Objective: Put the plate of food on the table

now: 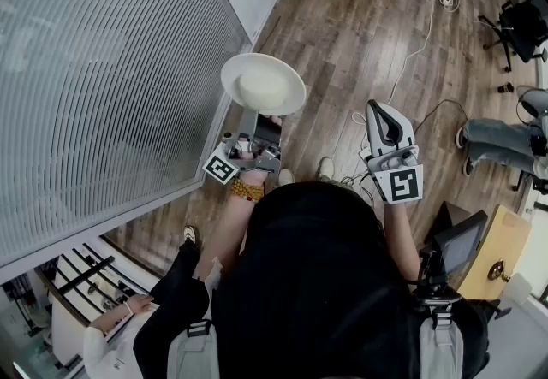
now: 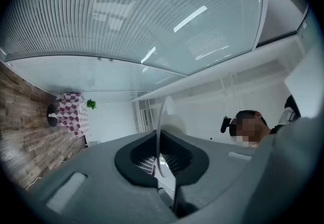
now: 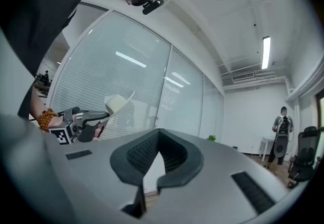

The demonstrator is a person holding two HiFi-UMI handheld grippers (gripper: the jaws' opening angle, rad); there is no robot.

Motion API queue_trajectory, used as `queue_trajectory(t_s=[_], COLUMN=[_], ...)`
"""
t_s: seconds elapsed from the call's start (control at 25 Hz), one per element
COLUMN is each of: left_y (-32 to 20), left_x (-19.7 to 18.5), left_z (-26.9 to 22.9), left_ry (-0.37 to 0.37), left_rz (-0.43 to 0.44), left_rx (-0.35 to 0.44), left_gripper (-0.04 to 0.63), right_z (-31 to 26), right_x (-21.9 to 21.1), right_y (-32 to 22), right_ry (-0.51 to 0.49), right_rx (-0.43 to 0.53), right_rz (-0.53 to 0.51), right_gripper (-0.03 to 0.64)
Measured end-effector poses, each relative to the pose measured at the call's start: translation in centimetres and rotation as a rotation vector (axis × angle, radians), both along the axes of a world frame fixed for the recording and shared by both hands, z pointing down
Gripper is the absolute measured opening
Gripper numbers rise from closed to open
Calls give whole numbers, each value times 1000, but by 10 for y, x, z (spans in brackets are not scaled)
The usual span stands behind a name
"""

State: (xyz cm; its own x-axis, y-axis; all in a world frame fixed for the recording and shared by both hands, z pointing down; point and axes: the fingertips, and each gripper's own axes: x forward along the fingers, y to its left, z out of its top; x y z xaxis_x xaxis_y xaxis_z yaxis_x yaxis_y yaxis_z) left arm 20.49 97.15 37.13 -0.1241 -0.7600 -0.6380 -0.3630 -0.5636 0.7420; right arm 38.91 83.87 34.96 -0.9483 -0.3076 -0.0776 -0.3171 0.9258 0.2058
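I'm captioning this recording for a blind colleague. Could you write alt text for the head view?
Seen from above, a person's left gripper holds a white plate by its rim over a wooden floor, beside a ribbed glass wall. The right gripper is held out alongside it, empty.

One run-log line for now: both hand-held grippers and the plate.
left hand-held gripper: shut on plate rim | right hand-held gripper: shut, empty | plate: carried above wooden floor
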Motion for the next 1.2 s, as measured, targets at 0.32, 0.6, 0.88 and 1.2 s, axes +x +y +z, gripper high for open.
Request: queue_trajectory(t_s=[0.32, 0.6, 0.88, 1.2], left_y=[-20, -54, -105, -172], left_x=[6, 33, 54, 59], left_z=[-1, 14, 3, 9], left_ry=[-23, -26, -33, -20], left_rz=[9, 31, 15, 1], left_rx=[6, -12, -48, -71], left_gripper=[12, 12, 12, 12], right_z=[9, 24, 12, 35], right_x=[8, 39, 74, 79], right_y=[0, -25, -71, -136], right_ry=[17, -26, -81, -29], right_rx=[51, 22, -43, -73], right_rz=[-19, 13, -4, -36], right_gripper=[12, 13, 12, 12])
